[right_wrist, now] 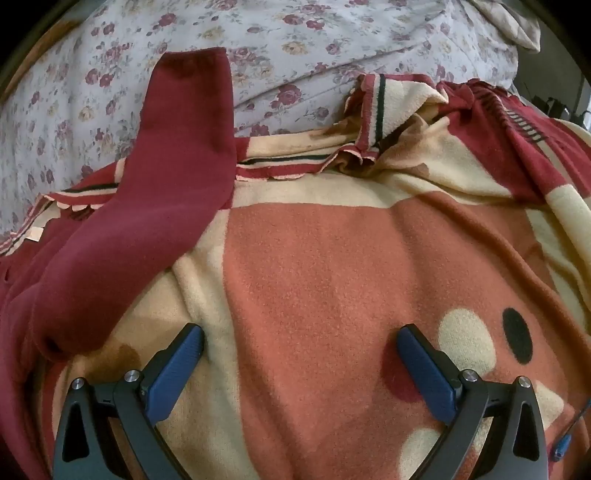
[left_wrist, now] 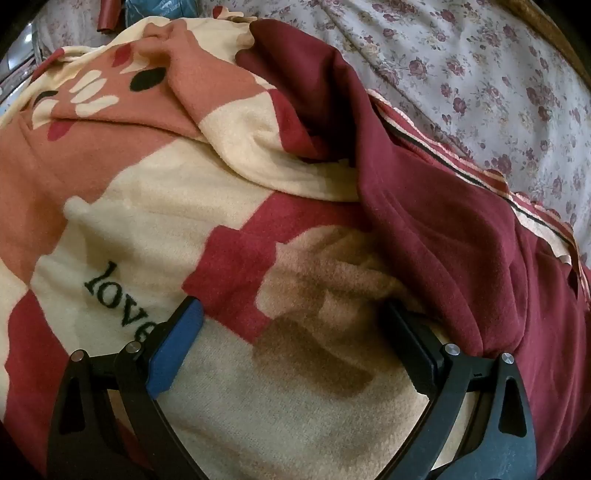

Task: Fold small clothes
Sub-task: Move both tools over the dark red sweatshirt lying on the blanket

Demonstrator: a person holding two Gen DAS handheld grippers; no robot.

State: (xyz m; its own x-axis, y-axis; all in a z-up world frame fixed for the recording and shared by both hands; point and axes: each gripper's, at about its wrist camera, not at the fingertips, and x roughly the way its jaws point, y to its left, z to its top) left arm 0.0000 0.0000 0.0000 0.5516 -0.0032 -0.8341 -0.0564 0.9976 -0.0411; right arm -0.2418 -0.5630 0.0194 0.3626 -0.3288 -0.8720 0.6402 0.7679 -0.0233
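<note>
A dark red garment (left_wrist: pixel 436 229) lies crumpled on a patterned fleece blanket (left_wrist: pixel 155 206), to the right in the left wrist view. My left gripper (left_wrist: pixel 291 314) is open, low over the blanket, its right finger close beside the garment's edge. In the right wrist view one long dark red part of the garment (right_wrist: pixel 177 173) stretches up from the lower left towards the floral sheet. My right gripper (right_wrist: pixel 301 339) is open and empty above the blanket (right_wrist: pixel 332 277), just right of the garment.
A floral bedsheet (left_wrist: pixel 480 74) covers the bed beyond the blanket and also shows in the right wrist view (right_wrist: pixel 110 55). The blanket's striped frilled edge (right_wrist: pixel 295 166) is bunched at the far side. A wooden bed rim (left_wrist: pixel 554 33) runs at the far right.
</note>
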